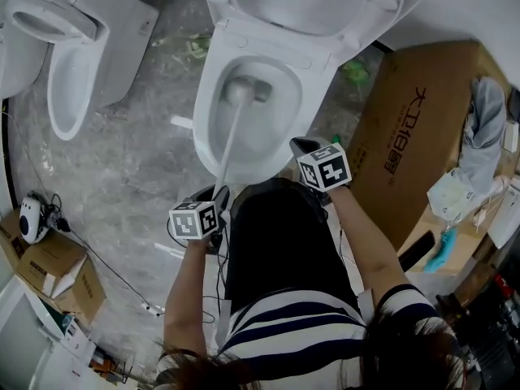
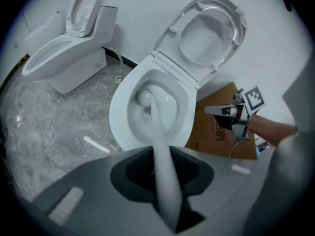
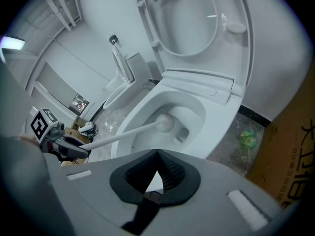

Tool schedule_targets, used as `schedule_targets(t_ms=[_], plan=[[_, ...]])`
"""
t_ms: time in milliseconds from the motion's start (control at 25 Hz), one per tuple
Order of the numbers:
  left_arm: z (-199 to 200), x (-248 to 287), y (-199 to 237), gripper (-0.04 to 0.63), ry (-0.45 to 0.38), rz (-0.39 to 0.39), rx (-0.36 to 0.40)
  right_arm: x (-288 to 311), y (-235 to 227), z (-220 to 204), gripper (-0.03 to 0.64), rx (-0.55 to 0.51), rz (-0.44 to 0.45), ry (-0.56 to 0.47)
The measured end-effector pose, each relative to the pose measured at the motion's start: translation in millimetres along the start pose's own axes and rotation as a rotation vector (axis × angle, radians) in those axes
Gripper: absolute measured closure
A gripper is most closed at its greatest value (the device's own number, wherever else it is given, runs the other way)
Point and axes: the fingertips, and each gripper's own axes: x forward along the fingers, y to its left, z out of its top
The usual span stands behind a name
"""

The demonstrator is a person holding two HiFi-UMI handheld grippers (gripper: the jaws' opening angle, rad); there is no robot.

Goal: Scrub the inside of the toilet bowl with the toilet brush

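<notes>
Standing on a grey, marbled floor (image 1: 134,165), a white toilet bowl (image 1: 205,128) lies straight ahead of both grippers, with its lid (image 1: 325,2) raised against the pale wall. A second toilet (image 1: 77,80) sits further off, beyond and to the left of the left gripper (image 2: 162,173). A brown cardboard box (image 1: 422,128) with red print lies on the floor to the right of the right gripper (image 3: 156,173).

The left gripper's jaws are closed narrowly on the white handle of the toilet brush (image 2: 160,132), which runs forward from between them and down into the bowl. The brush head (image 1: 241,93) rests low inside the bowl, near the drain opening. This gripper hangs just short of the bowl's near rim.

The right gripper's dark pads meet at their tips, leaving only a thin wedge of gap, and they hold nothing. It hovers over the near right edge of the rim, beside the brush handle and apart from it.
</notes>
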Motion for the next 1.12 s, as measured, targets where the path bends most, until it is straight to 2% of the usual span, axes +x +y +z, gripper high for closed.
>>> schedule_targets(t_ms=[320,800,1120], plan=[[18.3,16.0,-1.0,0.595,0.009,-0.001,0.044,12.8,1.8,-3.1,0.621,0.031,0.018,-0.012],[24.4,39.8,-20.0,0.595,0.043,-0.081,0.033,12.7,-4.0,-8.5,0.621,0.049,0.01,-0.039],[24.8,42.3,-26.1,0.595,0.089,-0.091,0.096,12.5,-5.7,-13.6,0.621,0.049,0.005,-0.041]])
